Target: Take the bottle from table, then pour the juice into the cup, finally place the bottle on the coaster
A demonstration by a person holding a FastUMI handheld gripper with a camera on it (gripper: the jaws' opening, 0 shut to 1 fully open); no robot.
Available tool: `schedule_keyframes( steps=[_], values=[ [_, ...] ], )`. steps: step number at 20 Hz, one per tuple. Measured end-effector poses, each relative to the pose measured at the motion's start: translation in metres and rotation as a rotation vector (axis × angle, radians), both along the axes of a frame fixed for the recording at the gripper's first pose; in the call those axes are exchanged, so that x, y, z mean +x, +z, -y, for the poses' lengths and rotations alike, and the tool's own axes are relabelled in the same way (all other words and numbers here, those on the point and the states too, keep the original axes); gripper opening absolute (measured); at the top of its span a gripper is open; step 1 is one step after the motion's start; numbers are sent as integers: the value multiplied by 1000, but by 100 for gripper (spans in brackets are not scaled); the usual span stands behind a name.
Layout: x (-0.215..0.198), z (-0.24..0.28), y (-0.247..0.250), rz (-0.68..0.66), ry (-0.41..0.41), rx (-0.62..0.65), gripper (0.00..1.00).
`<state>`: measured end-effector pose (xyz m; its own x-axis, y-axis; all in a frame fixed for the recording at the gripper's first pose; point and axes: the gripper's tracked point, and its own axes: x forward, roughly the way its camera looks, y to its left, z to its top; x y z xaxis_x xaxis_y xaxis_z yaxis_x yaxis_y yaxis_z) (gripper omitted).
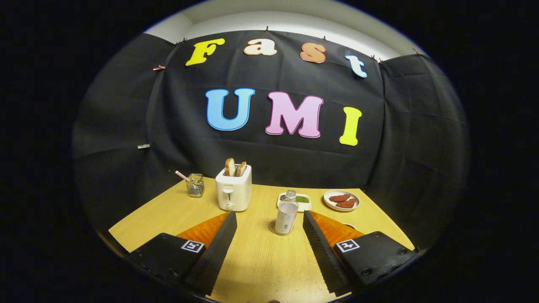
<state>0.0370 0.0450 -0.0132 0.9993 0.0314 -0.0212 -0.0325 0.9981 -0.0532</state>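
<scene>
Your gripper (pixel 269 223) hangs low over the wooden table (pixel 261 261) with its fingers spread wide and nothing between them. The bottle (pixel 286 213) stands upright just ahead of the fingertips, nearer the right finger, on a round coaster (pixel 273 229). Just beyond it lies a small white dish (pixel 304 201) of green bits, and to the right a plate (pixel 341 200) with reddish pieces. Far left of the bottle stands a white toaster (pixel 233 188) holding two slices, then a wire holder (pixel 195 185).
</scene>
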Motion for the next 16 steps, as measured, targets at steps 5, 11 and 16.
schedule_keyframes(
  steps=[5, 11, 16],
  values=[
    [-23, 3, 21, 18, 54, -23, 97],
    [-42, 9, 45, 20, 121, -140, 97],
    [-60, -2, 70, 73, 212, -136, 97]
  ],
)
